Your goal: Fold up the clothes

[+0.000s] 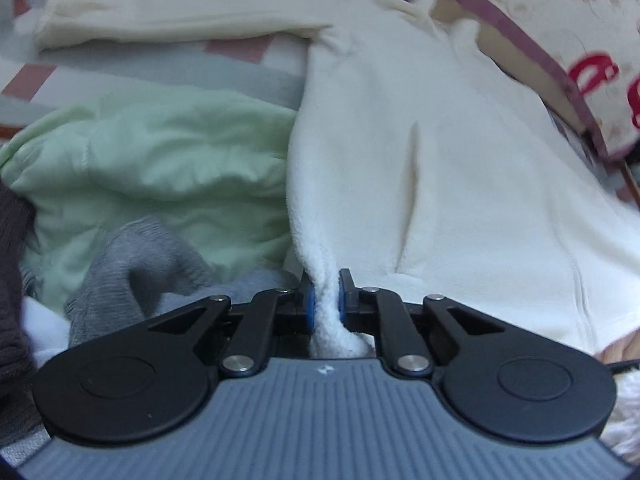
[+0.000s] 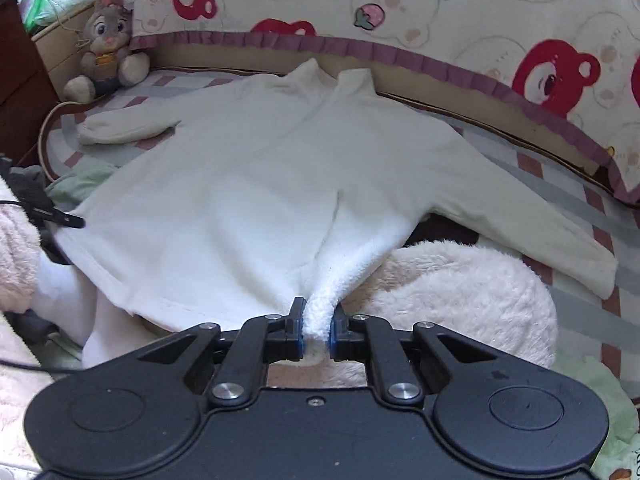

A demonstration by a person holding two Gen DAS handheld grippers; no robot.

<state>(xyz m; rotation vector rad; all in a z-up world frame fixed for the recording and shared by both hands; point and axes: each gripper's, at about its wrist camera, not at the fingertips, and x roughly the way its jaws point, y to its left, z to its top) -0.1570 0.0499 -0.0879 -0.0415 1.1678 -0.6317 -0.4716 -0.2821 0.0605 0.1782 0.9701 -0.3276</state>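
Fleecy, soft white long-sleeved top (image 2: 256, 184) is light and floppy. Left claw (image 1: 326, 300) and right claw (image 2: 318, 328) each pinch its bottom hem, nearest us.

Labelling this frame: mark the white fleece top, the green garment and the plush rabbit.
white fleece top (image 2: 256, 184): right wrist view, middle of its spread body.
green garment (image 1: 160, 152): left wrist view, its crumpled middle.
plush rabbit (image 2: 106, 46): right wrist view, its chest.
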